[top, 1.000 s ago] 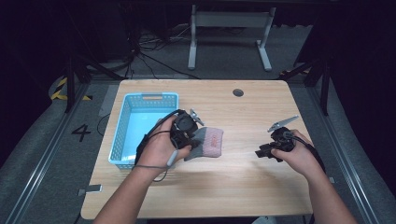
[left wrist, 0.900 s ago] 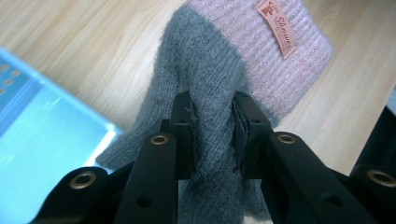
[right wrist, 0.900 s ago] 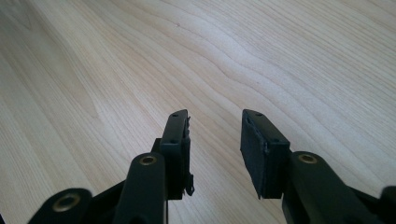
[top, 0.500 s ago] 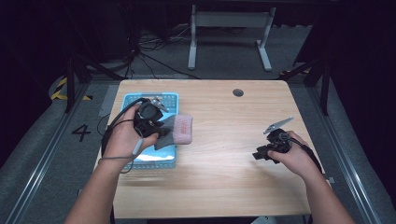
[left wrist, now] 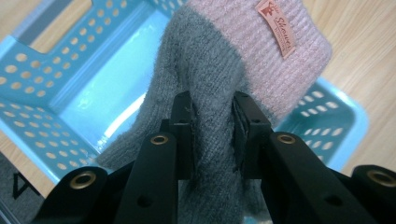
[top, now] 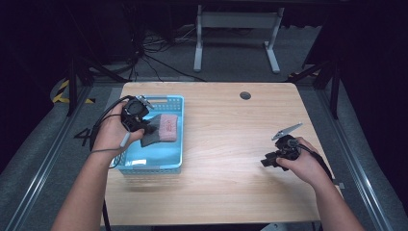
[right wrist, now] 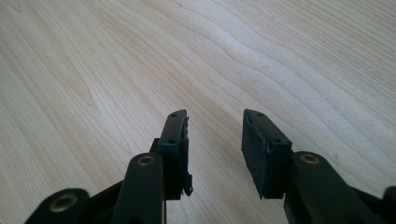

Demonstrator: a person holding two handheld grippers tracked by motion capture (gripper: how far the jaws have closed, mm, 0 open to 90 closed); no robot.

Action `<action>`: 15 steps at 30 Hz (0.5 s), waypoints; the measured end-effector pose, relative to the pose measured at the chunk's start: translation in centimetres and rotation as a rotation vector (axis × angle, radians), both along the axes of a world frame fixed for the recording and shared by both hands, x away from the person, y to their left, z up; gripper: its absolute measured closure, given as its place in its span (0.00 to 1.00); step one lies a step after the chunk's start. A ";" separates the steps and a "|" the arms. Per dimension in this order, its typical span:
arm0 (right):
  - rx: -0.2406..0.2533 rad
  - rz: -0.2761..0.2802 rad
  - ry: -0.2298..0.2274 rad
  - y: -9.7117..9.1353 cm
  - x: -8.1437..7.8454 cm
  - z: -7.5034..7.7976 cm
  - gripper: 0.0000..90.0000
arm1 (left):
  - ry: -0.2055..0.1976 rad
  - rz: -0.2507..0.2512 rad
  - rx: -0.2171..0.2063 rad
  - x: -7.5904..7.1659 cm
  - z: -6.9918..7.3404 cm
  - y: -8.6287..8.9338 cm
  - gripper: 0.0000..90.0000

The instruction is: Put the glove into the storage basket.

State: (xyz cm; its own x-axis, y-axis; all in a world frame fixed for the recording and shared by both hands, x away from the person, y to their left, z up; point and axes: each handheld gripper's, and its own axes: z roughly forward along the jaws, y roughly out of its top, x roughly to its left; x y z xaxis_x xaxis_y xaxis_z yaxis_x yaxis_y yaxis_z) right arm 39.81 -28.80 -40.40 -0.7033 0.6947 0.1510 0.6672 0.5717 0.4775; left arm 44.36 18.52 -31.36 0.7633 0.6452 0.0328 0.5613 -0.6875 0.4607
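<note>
A knitted grey glove with a pink cuff point(top: 162, 129) hangs over the blue plastic basket point(top: 169, 166) at the table's left. My left gripper point(top: 146, 130) is shut on its grey part; in the left gripper view the black pads point(left wrist: 183, 116) pinch the grey knit of the glove point(left wrist: 210, 79), and the pink cuff with a small label points away above the basket point(left wrist: 37, 88). At the right of the table my right gripper point(top: 265, 162) stands open just over the bare wood, nothing between its fingers point(right wrist: 175, 140); its jaws have just been opening a little.
The wooden table point(top: 231, 130) has a round cable hole point(top: 245, 95) near its far edge. A grey three-cornered plate point(top: 287, 131) sticks up from the right gripper. Beyond the table stand a white desk frame point(top: 235, 33) and cables on the floor.
My left hand has carried the glove leftward from the table's middle to above the basket. The right hand has stayed where it was.
</note>
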 end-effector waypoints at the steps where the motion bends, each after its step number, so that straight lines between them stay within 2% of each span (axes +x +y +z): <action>1: -0.001 0.001 -0.001 0.0 0.0 0.0 0.69 | 0.004 0.000 0.005 0.2 -0.4 0.0 0.81; 6: -0.006 0.000 -0.002 -0.2 -0.3 0.0 0.69 | 0.043 -0.001 0.003 1.8 -3.0 0.0 0.81; 15: -0.005 -0.006 -0.012 -0.5 -0.6 0.1 0.68 | 0.116 0.007 0.042 3.8 -7.2 0.0 0.80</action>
